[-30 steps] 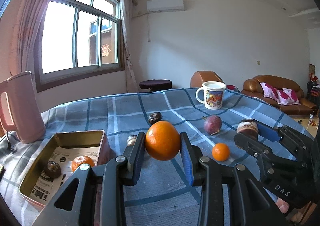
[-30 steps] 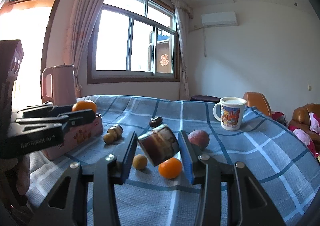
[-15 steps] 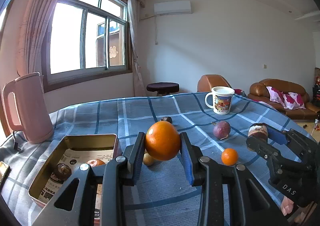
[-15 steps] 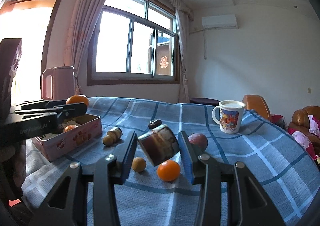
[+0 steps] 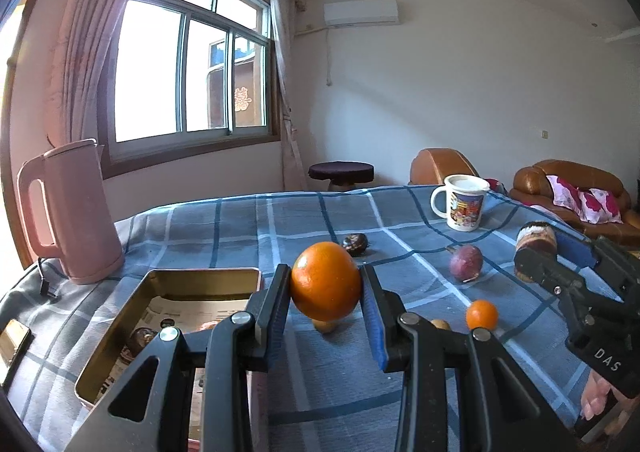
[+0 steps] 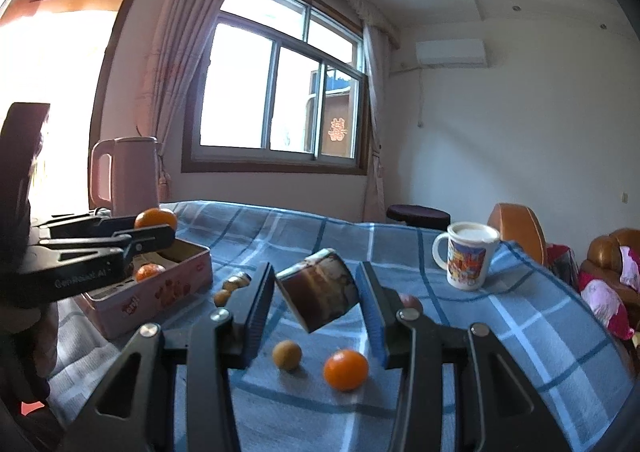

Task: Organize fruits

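Observation:
My left gripper is shut on a large orange, held above the blue checked cloth just right of the open tin box. The box holds a dark fruit and a small orange. My right gripper is shut on a small brown patterned jar, tilted, held above the cloth; it also shows in the left wrist view. A small tangerine, a purple fruit, a dark fruit and small yellow fruits lie on the cloth.
A pink kettle stands at the back left beside the box. A printed mug stands at the far right of the table. A phone lies at the left edge. Sofas stand beyond the table.
My left gripper with the orange has risen and drawn back a little, so the box sits lower left of it. The right gripper has kept hold of the jar and lifted slightly.

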